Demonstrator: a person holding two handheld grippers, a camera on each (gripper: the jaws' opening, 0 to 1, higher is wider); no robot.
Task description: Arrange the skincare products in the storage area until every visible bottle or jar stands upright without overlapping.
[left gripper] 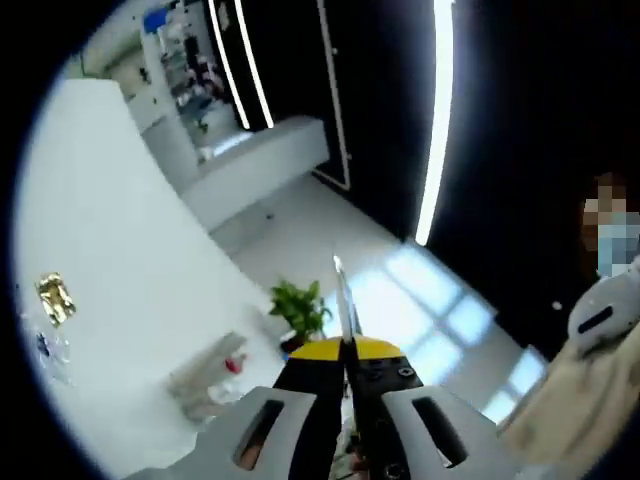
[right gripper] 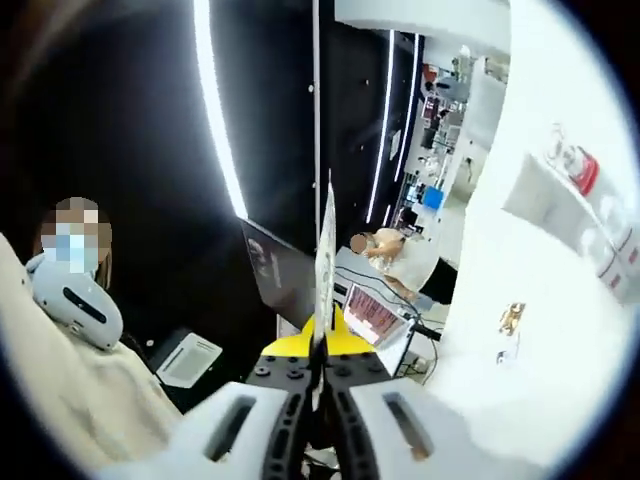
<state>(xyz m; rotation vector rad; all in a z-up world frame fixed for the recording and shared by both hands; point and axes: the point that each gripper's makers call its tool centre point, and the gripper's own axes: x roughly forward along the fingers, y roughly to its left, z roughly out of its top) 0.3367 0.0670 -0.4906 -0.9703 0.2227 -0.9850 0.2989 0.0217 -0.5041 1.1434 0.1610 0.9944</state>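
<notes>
Broad white tabletop [left gripper: 110, 260] across the left half of the left gripper view, tilted steeply; same white tabletop [right gripper: 520, 330] down the right side of the right gripper view. Cream-coloured sleeve [right gripper: 70, 400] at lower left of the right gripper view, and at lower right [left gripper: 570, 400] of the left one. Small green potted plant [left gripper: 300, 308] just left of centre in the left gripper view.

Left gripper [left gripper: 340, 275], grey-bodied with a yellow-and-black hinge, rising from bottom centre, jaws pressed together to a thin blade, nothing between them. Right gripper [right gripper: 325, 215], same build, likewise closed on nothing.

Clear organiser rack with a red-capped bottle [left gripper: 215, 368] low in the left gripper view, just left of the left gripper's base, apart from the jaws. Same rack with red-capped bottle [right gripper: 578, 168] at upper right of the right gripper view, well apart from the right gripper. Gold-lidded jar [left gripper: 55, 297], blurred, possibly a box, far left; small gold item [right gripper: 512, 317] at right centre.
</notes>
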